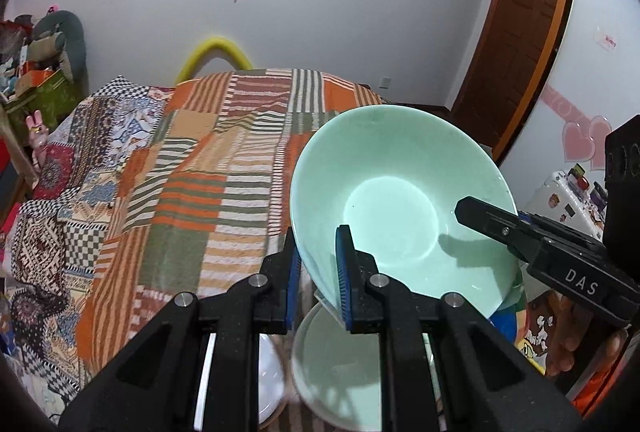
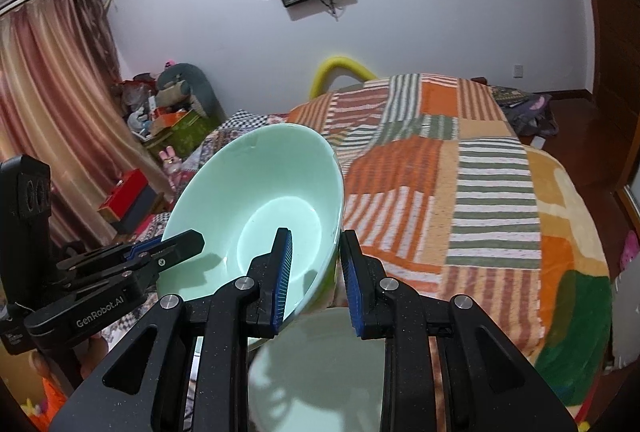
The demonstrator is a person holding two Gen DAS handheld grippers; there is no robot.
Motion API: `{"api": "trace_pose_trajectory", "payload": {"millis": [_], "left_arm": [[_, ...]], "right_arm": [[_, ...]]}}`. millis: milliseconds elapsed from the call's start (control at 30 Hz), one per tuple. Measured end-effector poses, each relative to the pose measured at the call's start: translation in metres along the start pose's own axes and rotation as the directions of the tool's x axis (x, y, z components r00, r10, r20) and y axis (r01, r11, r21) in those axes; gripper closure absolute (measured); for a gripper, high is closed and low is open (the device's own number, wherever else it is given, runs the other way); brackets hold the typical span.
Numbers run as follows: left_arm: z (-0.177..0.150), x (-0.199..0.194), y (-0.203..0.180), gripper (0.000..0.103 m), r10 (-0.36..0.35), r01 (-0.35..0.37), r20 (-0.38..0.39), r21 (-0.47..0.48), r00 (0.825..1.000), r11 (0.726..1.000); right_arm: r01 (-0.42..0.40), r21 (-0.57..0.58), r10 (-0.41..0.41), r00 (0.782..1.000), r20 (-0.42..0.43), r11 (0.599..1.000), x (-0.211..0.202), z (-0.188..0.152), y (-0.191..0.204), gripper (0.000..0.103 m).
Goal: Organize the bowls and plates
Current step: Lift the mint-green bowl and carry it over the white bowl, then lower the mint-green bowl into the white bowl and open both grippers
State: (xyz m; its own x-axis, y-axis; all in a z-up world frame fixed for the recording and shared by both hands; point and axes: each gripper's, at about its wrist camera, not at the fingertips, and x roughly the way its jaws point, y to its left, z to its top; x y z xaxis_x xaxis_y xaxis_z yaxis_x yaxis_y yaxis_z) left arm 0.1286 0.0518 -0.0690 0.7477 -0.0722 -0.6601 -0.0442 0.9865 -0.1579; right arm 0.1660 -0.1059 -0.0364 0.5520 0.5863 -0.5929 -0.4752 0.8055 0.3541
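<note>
Both on the pale green bowl, tilted and lifted above the light plate! Left gripper pinching the near rim, right gripper clamped on the opposite rim. Behind the bowl, only the striped patchwork blanket.

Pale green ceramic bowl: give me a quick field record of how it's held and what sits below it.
held item: pale green ceramic bowl, tilted, off the surface
left gripper: jaws shut on the bowl's rim, one pad inside, one outside
right gripper: jaws shut on the opposite rim, same straddle
below: second pale green dish, partly hidden by the jaws
beside it: white dish, only an edge visible
background: striped patchwork blanket on a bed
</note>
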Motion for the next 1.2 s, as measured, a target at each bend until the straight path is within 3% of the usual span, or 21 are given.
{"api": "trace_pose_trajectory", "payload": {"millis": [700, 1200], "left_arm": [[-0.053, -0.062, 0.088, 0.087, 0.119, -0.116, 0.016, -0.135, 0.993, 0.984], [-0.093, -0.037, 0.125, 0.087, 0.141, -0.157, -0.089, -0.207, 0.986, 0.966]], "right_arm": [[-0.13, -0.102, 0.121, 0.989, -0.085, 0.986, 0.032, -0.029, 0.085, 0.08], [-0.152, -0.085, 0.134, 0.973, -0.188, 0.985, 0.064, -0.061, 0.105, 0.079]]}}
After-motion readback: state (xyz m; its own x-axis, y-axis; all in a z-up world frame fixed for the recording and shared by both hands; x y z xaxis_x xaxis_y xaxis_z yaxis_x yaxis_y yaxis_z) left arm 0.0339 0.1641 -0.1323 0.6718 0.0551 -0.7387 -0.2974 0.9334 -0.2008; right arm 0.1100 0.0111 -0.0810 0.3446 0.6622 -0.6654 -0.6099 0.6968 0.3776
